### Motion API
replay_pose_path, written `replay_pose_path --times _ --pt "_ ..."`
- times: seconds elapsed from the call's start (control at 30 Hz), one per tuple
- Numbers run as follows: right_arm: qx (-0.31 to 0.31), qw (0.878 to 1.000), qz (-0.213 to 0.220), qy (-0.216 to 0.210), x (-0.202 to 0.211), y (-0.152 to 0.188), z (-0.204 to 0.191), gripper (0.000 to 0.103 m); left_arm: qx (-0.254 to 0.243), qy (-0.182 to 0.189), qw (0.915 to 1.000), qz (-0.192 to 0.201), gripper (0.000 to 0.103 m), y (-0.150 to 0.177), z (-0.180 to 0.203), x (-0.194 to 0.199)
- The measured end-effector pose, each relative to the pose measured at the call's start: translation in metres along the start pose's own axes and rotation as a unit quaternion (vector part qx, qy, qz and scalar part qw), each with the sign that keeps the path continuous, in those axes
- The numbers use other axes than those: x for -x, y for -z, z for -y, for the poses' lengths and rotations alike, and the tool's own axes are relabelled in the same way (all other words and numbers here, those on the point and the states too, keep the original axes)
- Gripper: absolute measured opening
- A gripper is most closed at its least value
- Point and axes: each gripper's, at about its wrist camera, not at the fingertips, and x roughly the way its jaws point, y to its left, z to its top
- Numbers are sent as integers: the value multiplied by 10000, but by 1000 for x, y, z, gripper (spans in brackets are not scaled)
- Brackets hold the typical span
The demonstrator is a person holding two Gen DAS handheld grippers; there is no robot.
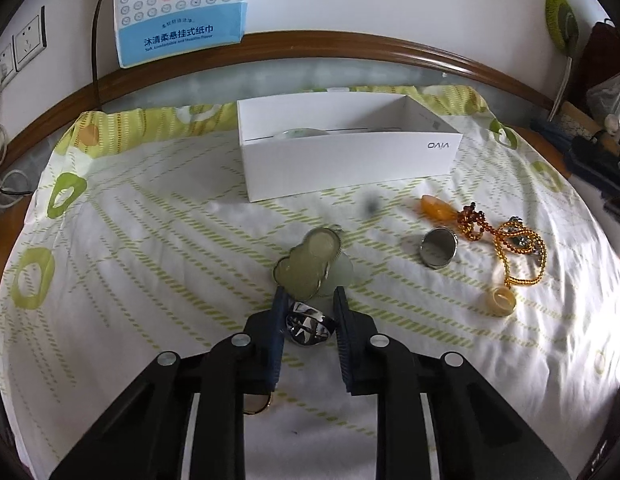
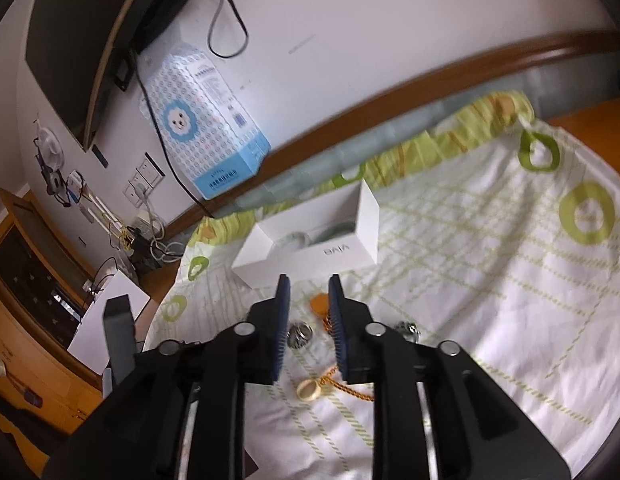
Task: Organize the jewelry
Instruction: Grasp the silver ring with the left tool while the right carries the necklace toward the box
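Left gripper [image 1: 308,297] straddles the faceted silver ring [image 1: 308,327], jaws apart, just short of the white box [image 1: 349,168] (jade pendant [image 1: 308,265] between); right gripper [image 2: 308,285] hovers, jaws parted, empty.

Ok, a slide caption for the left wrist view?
Left gripper open around a faceted silver ring, white box beyond.

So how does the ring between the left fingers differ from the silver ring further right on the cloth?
The faceted ring sits between the left gripper's open fingers; the flat ring lies apart, near the bead chain. The faceted ring's top is cut and glinting; the flat ring's face is smooth and mirror-like. Both are silver and rest on the cloth.
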Motion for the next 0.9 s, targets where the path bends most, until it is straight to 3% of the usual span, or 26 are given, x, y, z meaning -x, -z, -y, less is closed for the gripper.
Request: replay_pose_path --times 0.17,0.37,0.53,0.57,0.6,0.67,0.9 --pt "308 9984 -429 216 -22 4 -5 42 -37 -14 9998 173 23 3 3 9" --pt "787 9898 -973 689 -63 6 -11 42 234 -14 9993 278 23 2 -9 16" --pt "1246 9742 -1422 1234 -97 20 -12 42 286 4 9991 299 23 0 -13 17" --pt "1464 9703 -1371 1351 -98 22 -17 39 282 0 9992 300 23 0 -13 17" --pt "1613 9665 -1383 1441 -99 24 -21 15 272 8 9992 296 23 0 -13 17" --pt "1588 9711 -1377 1131 -95 26 -25 7 260 30 9992 302 23 0 -12 18" --pt "1373 9870 -731 402 -39 -13 -53 7 359 240 9980 461 23 -14 -16 32"
